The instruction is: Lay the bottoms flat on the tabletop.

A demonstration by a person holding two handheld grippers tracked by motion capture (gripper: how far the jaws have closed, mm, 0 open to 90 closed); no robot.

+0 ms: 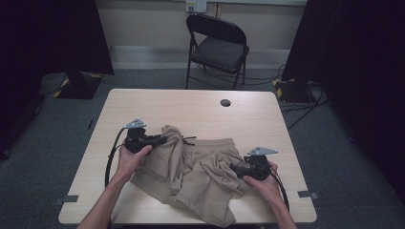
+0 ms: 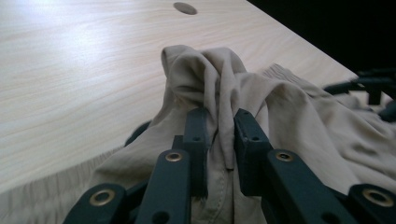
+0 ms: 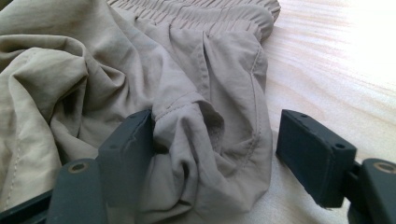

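Left gripper: the left gripper (image 2: 219,140) has its jaws pinched on a raised fold of the khaki shorts (image 1: 191,174); cloth is squeezed between the pads and stands up in a peak just past them.
Left hold, from above: the left gripper (image 1: 160,140) sits at the garment's left edge, the hand behind it near the table's left side.
Right gripper: the right gripper (image 3: 215,154) stands spread wide; its left jaw touches a bunched hem fold, its right jaw stands apart over bare wood, so nothing is clamped.
Right position, from above: the right gripper (image 1: 237,168) rests at the garment's right side, below the elastic waistband (image 3: 196,11).
Shorts: crumpled and partly folded over themselves, lying on the near middle of the wooden table (image 1: 191,107), between the two hands.
Surroundings: a cable hole (image 1: 225,102) lies well beyond the cloth; a folding chair (image 1: 217,47) stands behind the table.
Risk, left: the pinch looks shallow and takes only a thin ridge; a pull could slip it free or lift one layer alone.
Risk, right: closing here may catch several bunched layers, so the shorts would stay twisted instead of spreading flat.
Risk, both: pulling apart with one side unclamped would drag the garment toward the left edge.
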